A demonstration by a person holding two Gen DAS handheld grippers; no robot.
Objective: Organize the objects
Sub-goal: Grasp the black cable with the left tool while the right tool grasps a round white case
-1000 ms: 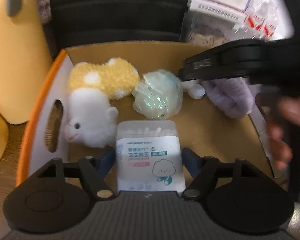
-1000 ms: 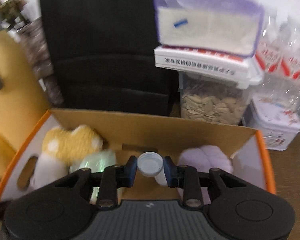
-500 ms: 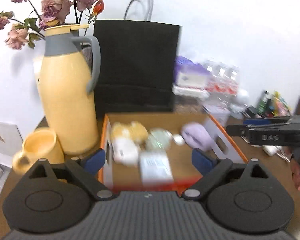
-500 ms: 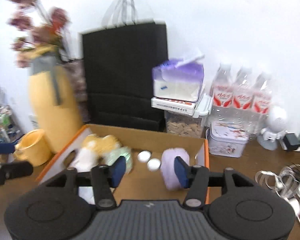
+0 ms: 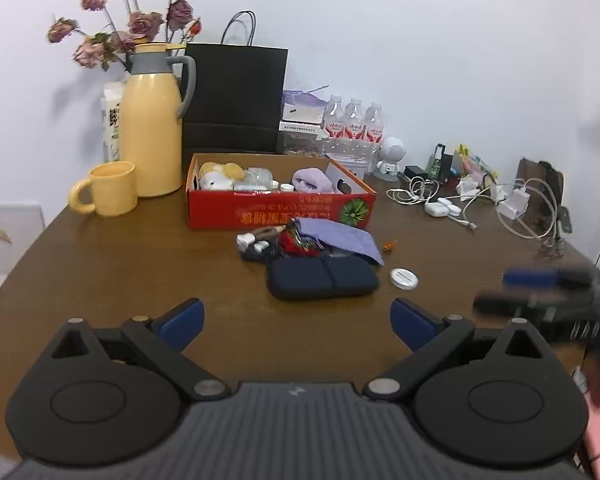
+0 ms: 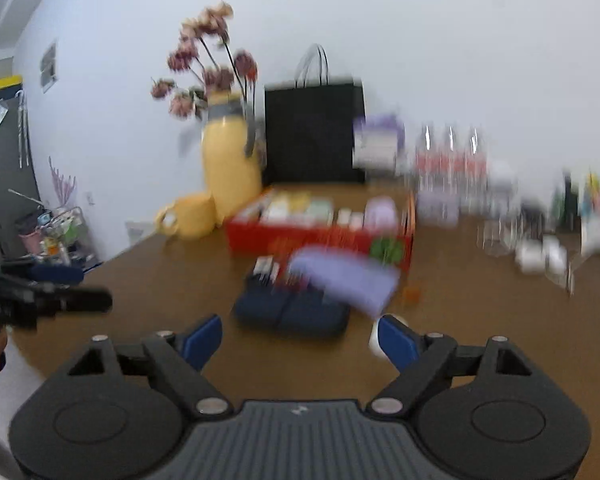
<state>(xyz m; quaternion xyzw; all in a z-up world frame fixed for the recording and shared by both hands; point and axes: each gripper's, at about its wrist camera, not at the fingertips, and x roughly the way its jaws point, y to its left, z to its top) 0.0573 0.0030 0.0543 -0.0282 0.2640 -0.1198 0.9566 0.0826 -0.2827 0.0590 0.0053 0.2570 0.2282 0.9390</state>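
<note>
A red cardboard box (image 5: 280,210) (image 6: 320,240) on the brown table holds plush toys (image 5: 216,174), a cotton-swab pack, small white bottles (image 5: 286,187) and a purple fluffy item (image 5: 312,180). In front of it lie a navy pouch (image 5: 322,278) (image 6: 292,312), a purple cloth (image 5: 340,236) (image 6: 348,280), small loose items (image 5: 256,242) and a round white lid (image 5: 403,279). My left gripper (image 5: 296,318) is open and empty, well back from the box. My right gripper (image 6: 300,338) is open and empty; its view is blurred.
A yellow thermos (image 5: 152,132) and yellow mug (image 5: 108,194) stand left of the box. A black paper bag (image 5: 236,100), water bottles (image 5: 354,122) and dried roses stand behind it. Cables and chargers (image 5: 480,204) lie at the right.
Both grippers have released their items into the box, opened, and pulled far back from it. The swab pack and white bottle now sit in the box.
</note>
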